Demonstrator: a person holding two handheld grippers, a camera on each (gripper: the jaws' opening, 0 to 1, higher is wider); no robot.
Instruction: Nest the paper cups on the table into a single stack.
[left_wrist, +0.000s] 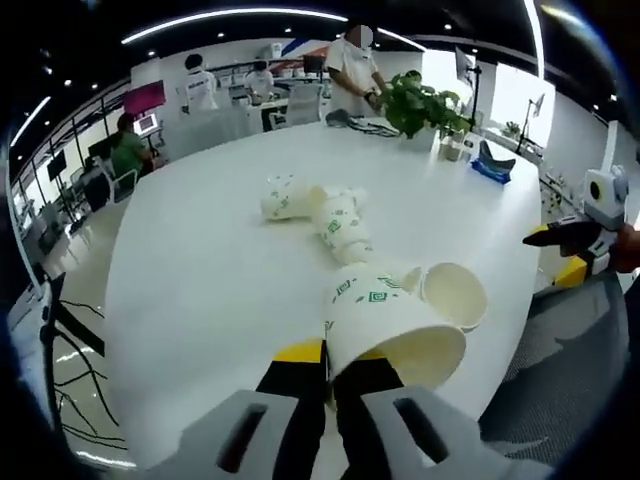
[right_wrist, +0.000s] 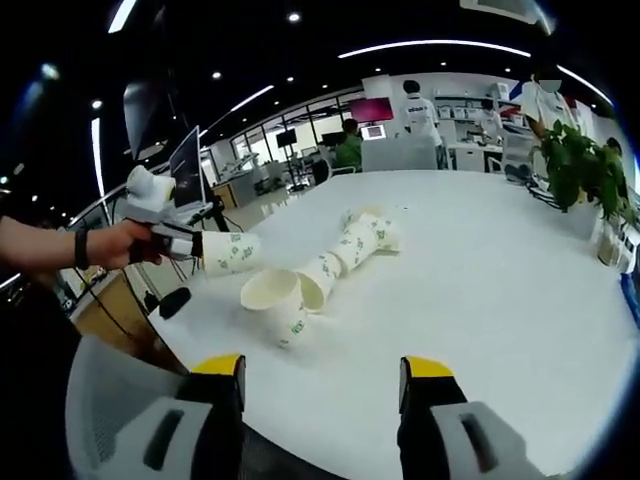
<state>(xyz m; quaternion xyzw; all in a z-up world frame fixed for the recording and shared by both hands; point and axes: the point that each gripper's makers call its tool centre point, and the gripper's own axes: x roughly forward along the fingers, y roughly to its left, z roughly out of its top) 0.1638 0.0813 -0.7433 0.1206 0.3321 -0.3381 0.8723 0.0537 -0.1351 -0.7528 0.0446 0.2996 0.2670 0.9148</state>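
Observation:
In the left gripper view my left gripper (left_wrist: 335, 368) is shut on the rim of a white paper cup with green marks (left_wrist: 385, 325), held just above the near table edge. Beside it a loose cup (left_wrist: 455, 293) lies on its side, mouth towards me. Farther off lie a nested row of cups (left_wrist: 342, 228) and another cup (left_wrist: 283, 197). In the right gripper view my right gripper (right_wrist: 323, 385) stands open with nothing between its fingers, short of the lying cups (right_wrist: 275, 300) and the row (right_wrist: 355, 243). A hand holds the left gripper (right_wrist: 165, 240) with its cup (right_wrist: 228, 252) at the left.
The white table (left_wrist: 200, 300) curves away to a potted plant (left_wrist: 420, 100) and small items at its far side. The right gripper (left_wrist: 585, 230) shows beyond the table's right edge. People stand and sit at desks behind. A dark floor lies below the near edge.

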